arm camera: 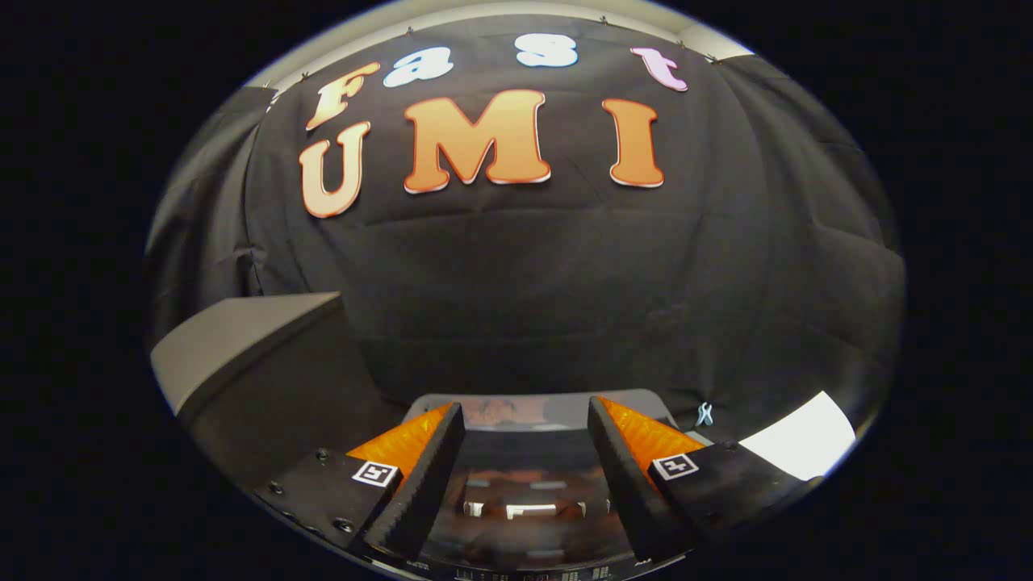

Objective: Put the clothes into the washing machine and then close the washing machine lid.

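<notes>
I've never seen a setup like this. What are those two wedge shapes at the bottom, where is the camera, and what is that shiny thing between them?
The camera rides on a hand-held gripper that a person carries; there is no robot arm. It looks forward along the gripper's two fingers, which are the wedge shapes you see. The lens is a fisheye, so everything bulges.

The fingers stand apart, and nothing is held between them.

The glossy dark surface below and between them is most likely the washing machine lid, seen from above; it mirrors the ceiling lights. It seems to lie flat, though I cannot tell for sure that it is fully shut. I see no clothes in this picture.

Beyond hangs the black cloth wall of the booth. A grey panel stands to one side, and a white patch to the other.
</notes>
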`<state>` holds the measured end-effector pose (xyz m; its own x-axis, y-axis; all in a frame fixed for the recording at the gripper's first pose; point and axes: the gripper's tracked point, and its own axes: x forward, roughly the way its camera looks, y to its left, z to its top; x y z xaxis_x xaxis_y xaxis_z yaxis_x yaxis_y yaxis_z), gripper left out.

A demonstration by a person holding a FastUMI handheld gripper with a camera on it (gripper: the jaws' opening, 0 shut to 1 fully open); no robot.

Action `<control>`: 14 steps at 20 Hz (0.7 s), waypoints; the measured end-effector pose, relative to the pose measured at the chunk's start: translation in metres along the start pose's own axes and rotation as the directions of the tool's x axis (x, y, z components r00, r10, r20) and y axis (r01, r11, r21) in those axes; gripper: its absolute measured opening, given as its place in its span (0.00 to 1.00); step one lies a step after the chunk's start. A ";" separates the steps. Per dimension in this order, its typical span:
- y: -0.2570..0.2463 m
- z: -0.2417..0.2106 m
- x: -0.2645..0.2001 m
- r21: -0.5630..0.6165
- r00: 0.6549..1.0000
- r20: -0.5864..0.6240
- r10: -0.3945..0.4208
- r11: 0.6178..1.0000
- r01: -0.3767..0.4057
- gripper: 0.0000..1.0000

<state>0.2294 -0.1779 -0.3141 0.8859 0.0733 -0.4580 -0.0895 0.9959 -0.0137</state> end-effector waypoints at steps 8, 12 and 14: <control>-0.002 -0.036 -0.018 0.020 0.997 -0.077 0.006 1.000 -0.004 0.99; -0.006 -0.012 -0.033 0.033 0.999 -0.048 0.004 0.999 -0.002 0.99; -0.007 0.011 -0.045 0.034 1.000 -0.013 0.002 0.999 -0.002 0.98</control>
<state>0.1954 -0.1877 -0.2836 0.8798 0.0748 -0.4695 -0.0754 0.9970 0.0176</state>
